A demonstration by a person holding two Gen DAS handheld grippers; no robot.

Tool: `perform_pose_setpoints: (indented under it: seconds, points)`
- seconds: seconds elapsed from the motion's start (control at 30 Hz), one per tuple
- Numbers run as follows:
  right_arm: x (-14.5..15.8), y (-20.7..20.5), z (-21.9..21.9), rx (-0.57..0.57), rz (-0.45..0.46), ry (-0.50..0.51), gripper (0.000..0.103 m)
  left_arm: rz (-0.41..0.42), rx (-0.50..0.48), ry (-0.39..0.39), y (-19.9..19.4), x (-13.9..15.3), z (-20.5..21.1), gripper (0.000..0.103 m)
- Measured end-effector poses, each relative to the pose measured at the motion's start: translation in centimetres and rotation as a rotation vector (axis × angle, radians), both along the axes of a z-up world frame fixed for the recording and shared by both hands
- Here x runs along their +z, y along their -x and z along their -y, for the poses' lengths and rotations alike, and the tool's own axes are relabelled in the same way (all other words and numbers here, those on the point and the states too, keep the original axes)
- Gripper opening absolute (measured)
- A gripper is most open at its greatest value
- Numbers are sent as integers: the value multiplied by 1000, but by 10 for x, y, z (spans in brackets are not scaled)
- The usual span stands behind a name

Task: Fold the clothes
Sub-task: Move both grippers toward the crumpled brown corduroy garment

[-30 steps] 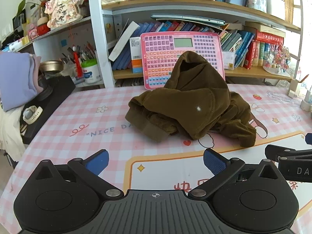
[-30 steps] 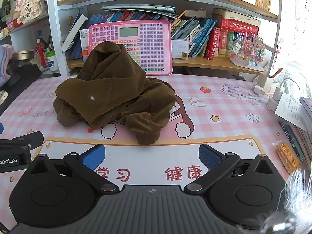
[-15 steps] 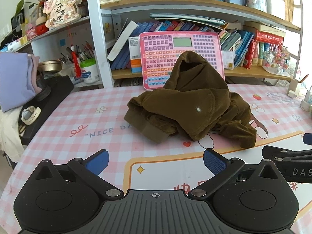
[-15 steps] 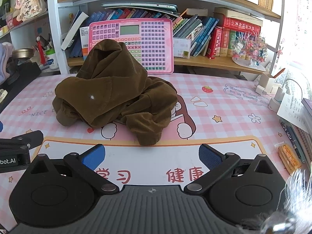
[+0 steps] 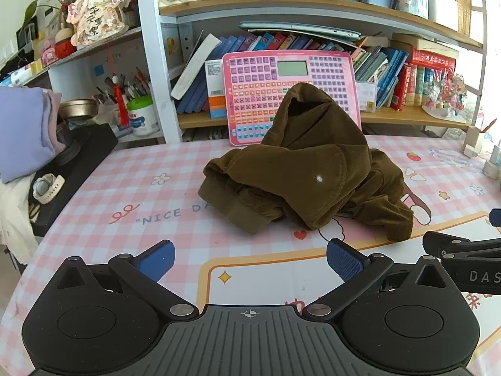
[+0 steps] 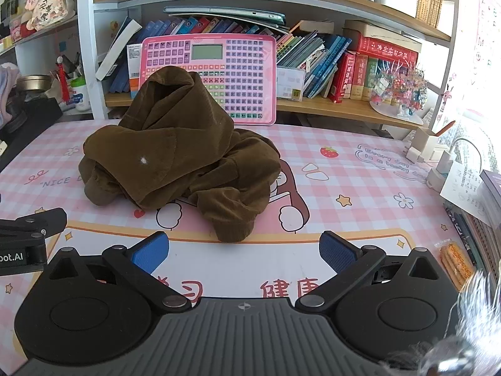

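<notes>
A brown corduroy garment (image 5: 310,175) lies crumpled in a heap on the pink checked table mat (image 5: 131,188), one part standing up like a hood. It also shows in the right wrist view (image 6: 175,159). My left gripper (image 5: 250,260) is open and empty, a short way in front of the heap. My right gripper (image 6: 244,250) is open and empty, just in front of the garment's near cuff. Each gripper's side shows at the edge of the other's view.
A pink toy keyboard (image 5: 291,91) leans against the bookshelf behind the garment. A black stand with a watch (image 5: 47,185) and lilac cloth (image 5: 22,131) sits at the left. Chargers, papers and books (image 6: 463,185) crowd the right edge.
Both grippers have eased slightly towards the garment. The garment has not moved, and both stay open.
</notes>
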State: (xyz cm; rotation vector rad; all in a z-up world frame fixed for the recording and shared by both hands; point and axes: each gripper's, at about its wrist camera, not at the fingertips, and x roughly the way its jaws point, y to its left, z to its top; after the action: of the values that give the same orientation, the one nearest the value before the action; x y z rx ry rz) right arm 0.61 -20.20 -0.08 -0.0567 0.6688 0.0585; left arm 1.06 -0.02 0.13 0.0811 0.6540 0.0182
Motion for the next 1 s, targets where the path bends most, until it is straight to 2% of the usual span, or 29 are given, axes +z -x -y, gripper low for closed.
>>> perform_pose_setpoints:
  seconds: [0.47,0.67,1.0]
  points:
    - [-1,-3,0,2,-13,-8,103,-12,3,-12,-3,-2,1,103]
    - [0,-2,-2,8,-7,-6,103,-23,-21,18,-3,-2,0,103]
    - [-1,-2,1,43,-11,-59,103,-50,-16,18,-5,-3,2,103]
